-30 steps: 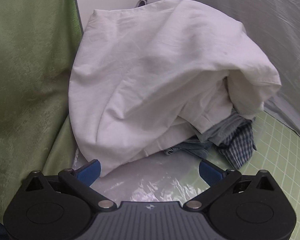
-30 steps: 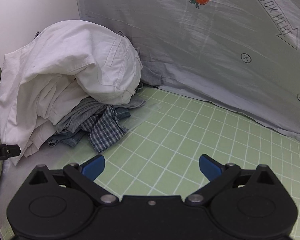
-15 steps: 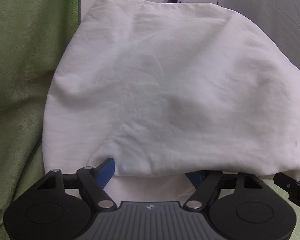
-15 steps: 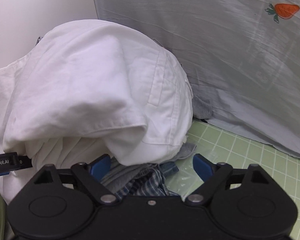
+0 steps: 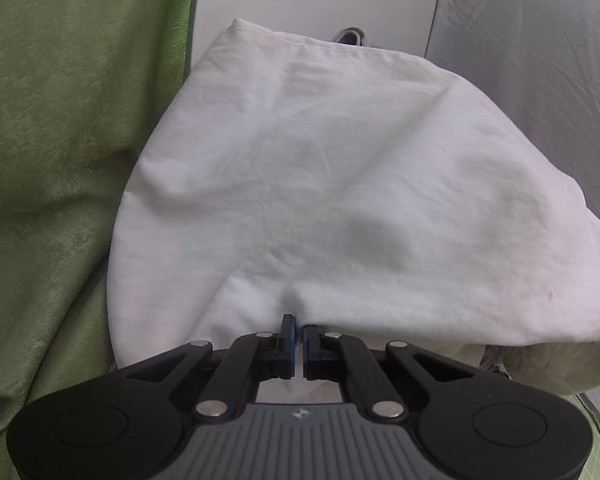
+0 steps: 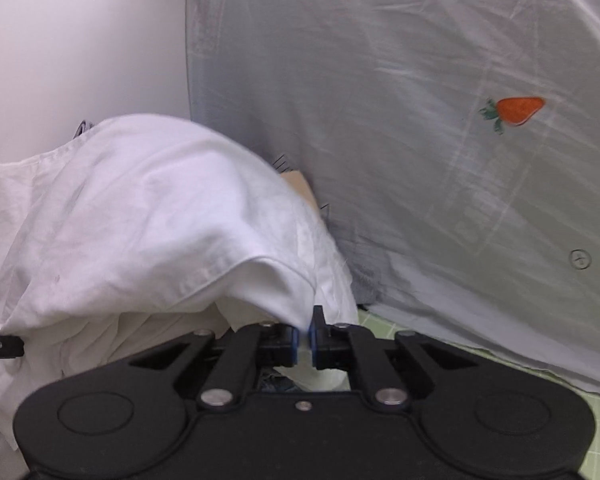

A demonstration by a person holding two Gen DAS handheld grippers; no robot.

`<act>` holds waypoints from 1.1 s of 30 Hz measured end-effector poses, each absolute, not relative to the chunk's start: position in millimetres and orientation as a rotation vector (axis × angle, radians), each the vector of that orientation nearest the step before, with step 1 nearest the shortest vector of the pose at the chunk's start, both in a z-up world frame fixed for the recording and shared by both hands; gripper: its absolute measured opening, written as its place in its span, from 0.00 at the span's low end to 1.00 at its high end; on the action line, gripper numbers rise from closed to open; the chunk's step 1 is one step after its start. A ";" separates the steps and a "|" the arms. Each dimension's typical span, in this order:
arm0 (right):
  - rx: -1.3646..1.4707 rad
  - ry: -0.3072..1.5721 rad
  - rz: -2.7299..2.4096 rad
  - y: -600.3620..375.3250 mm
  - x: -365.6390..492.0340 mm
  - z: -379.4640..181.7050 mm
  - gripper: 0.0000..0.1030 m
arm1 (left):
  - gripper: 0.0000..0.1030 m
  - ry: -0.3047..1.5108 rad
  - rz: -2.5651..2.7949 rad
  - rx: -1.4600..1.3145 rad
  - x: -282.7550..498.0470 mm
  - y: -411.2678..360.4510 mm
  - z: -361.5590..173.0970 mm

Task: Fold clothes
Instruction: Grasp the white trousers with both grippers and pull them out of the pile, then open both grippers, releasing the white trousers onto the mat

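Both hand-held grippers, left (image 5: 299, 330) and right (image 6: 305, 334), clamp the white garment (image 5: 340, 184) hem at 6 o'clock; lift evenly, keeping tension.

Both wrist cameras look forward, close against the same white garment (image 5: 340, 184).

Both grippers were spread wide and short of the pile a second ago; now the left gripper (image 5: 299, 334) has closed up to the white garment (image 5: 340, 184) and pinched its lower edge at 6 o'clock, and the right gripper (image 6: 305, 336) has clamped a hem corner, apparently the same garment (image 6: 148, 216); the checked and denim clothes have almost dropped from view
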State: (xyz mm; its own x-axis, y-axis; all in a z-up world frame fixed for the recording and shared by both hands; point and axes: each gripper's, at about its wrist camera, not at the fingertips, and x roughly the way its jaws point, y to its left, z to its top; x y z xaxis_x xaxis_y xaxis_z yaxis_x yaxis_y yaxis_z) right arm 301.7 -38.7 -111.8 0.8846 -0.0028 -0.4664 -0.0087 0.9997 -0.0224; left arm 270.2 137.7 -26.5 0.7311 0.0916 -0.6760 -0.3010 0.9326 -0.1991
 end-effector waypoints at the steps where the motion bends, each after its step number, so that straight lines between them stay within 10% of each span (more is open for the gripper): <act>1: -0.025 0.457 -0.015 -43.5 291.1 -104.6 0.06 | 0.03 0.716 0.204 -0.303 264.0 133.4 -22.6; 33: 0.169 0.630 -1.022 -375.9 -216.0 -128.3 0.07 | 0.19 1.004 -0.358 -0.160 26.2 -43.3 -118.0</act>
State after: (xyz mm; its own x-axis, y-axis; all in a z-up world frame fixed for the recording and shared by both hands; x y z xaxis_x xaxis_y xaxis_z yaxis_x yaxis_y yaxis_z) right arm -216.0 -375.9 -128.3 0.3632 -0.7424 -0.5630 0.8364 0.5260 -0.1541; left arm 26.2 -43.3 -118.0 0.4853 -0.3652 -0.7944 0.2197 0.9304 -0.2935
